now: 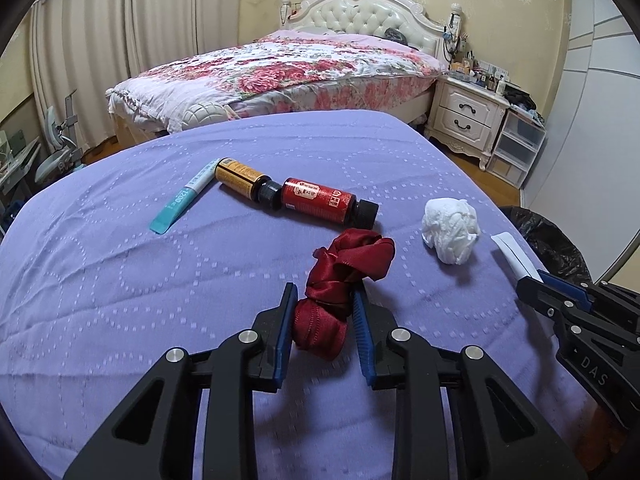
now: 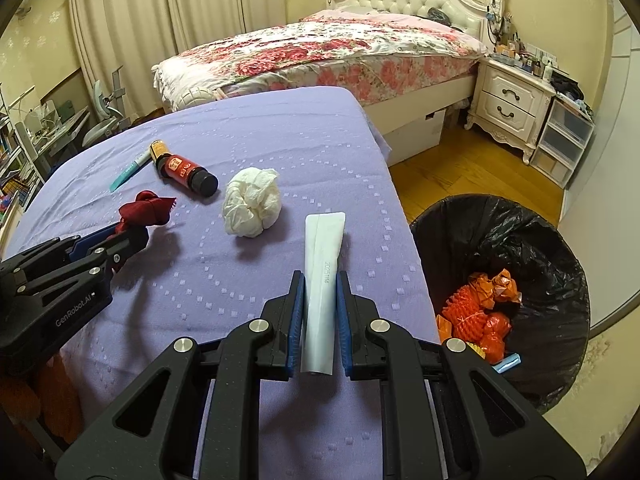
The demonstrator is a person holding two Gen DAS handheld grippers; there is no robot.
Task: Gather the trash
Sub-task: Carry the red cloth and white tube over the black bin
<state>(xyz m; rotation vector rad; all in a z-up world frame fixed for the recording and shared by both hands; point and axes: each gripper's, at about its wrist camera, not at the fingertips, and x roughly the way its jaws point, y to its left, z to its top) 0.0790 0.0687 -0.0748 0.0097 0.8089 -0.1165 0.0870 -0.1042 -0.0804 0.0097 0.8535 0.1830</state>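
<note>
The left gripper (image 1: 325,312) pinched the soft, crumpled dark-red satin ribbon (image 1: 344,276) at its bunched middle; the right gripper (image 2: 319,304) clamped a flattened, light white tube (image 2: 322,276).

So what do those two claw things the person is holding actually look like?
Both are matte black plastic with triangular cut-outs, round silver bolt heads and two fingers lined with ribbed blue pads. The left gripper carries white "GenRobot.AI" lettering on its side; the right gripper shows "DAS". No cables or sleeves are visible.
</note>
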